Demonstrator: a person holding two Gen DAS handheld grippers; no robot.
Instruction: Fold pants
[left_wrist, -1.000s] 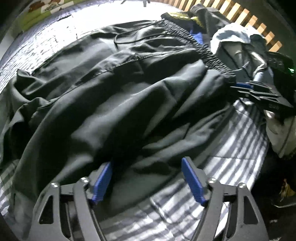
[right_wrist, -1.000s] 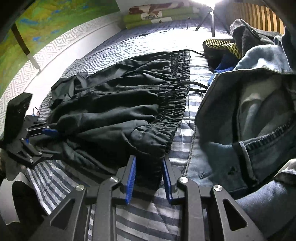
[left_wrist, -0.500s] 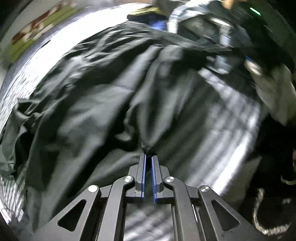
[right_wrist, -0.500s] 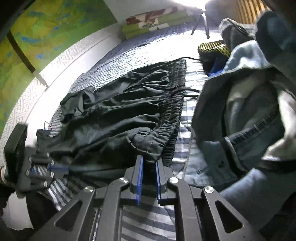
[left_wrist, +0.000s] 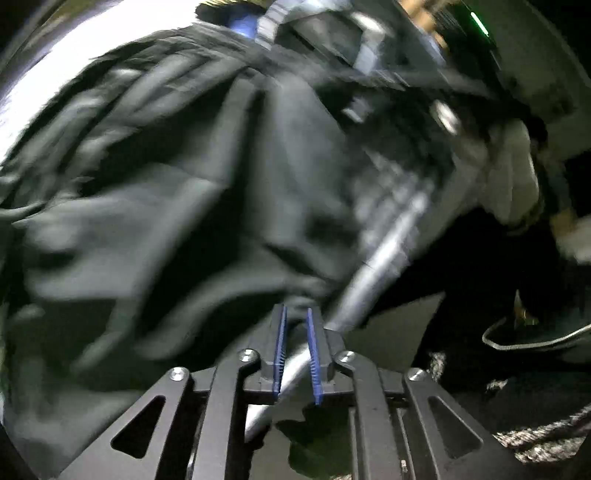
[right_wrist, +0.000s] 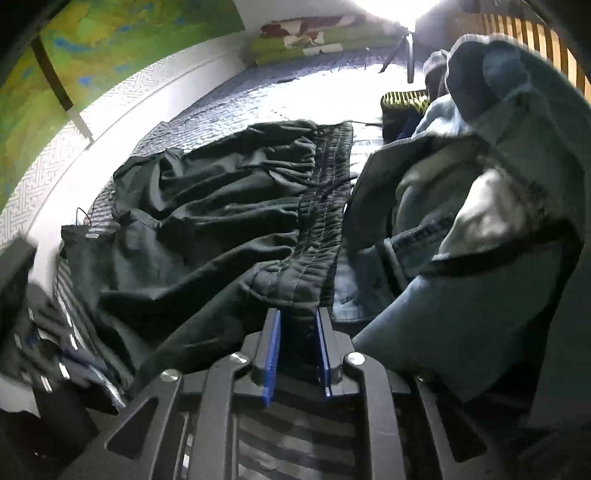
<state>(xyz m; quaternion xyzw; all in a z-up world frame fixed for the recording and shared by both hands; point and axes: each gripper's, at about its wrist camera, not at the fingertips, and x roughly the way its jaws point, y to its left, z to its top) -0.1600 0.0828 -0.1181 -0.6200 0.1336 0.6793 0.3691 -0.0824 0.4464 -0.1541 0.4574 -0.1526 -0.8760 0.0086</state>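
In the right wrist view, the far left holds a green painted wall (right_wrist: 55, 48) above a white patterned band, and below it, at the lower left edge, the blurred left gripper (right_wrist: 44, 354) sits at the corner of the black pants (right_wrist: 207, 229). The pants lie spread across the striped bedspread (right_wrist: 295, 435), filling the middle of the frame; their hem side reaches the left edge of the bed, and their gathered elastic waistband (right_wrist: 325, 206) runs down the centre toward the bottom. Above the pants, the upper middle of the bed is bare quilted cover (right_wrist: 258, 92) up to the pillows, the one wide open stretch. The right gripper (right_wrist: 297, 325) at lower centre has its blue pads pinching the near end of the waistband, the jaws easing apart slightly with cloth bunched between them. Just right of the waistband a heap of denim jeans (right_wrist: 480, 221) fills the whole right side, touching or nearly touching the pants' edge.

In the left wrist view, heavily blurred, the pants (left_wrist: 184, 221) cover the left and centre. The left gripper (left_wrist: 294, 314) at lower centre pinches a fold of their edge, jaws opening a little with fabric between. To the right, the bedspread's edge (left_wrist: 391, 240) drops into a dark floor area with a cable (left_wrist: 524, 341).
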